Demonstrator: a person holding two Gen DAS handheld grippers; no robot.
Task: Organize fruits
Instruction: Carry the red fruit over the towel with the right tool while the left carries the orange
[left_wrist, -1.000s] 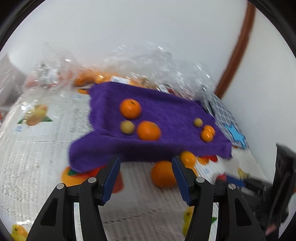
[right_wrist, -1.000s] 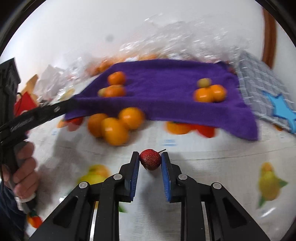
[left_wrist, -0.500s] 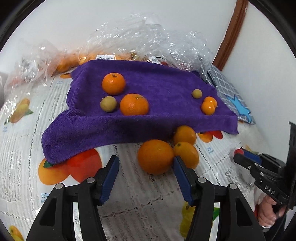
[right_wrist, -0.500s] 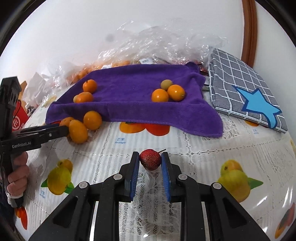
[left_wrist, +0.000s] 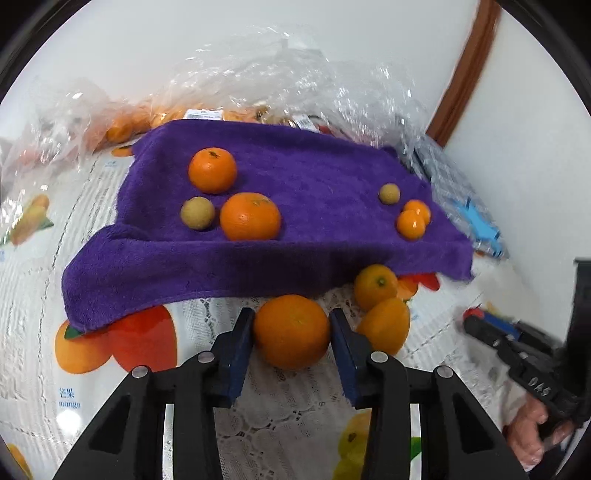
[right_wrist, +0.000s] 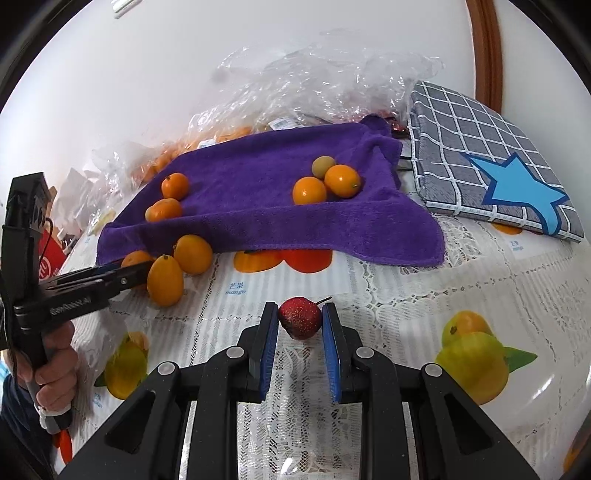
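My left gripper has closed its pads on a large orange resting on the tablecloth just in front of the purple towel. Two small oval oranges lie right beside it. On the towel sit two oranges, two small tan fruits and two tiny oranges. My right gripper is shut on a small red fruit above the cloth. In the right wrist view the left gripper reaches in from the left toward the oranges and the towel.
Clear plastic bags with more oranges lie behind the towel against the wall. A grey checked cushion with a blue star lies at the right. The fruit-print tablecloth covers the table. A red box sits at the far left.
My left gripper moved forward and closed its jaws around the large orange. My right gripper kept hold of the red fruit and moved slightly closer to the towel.
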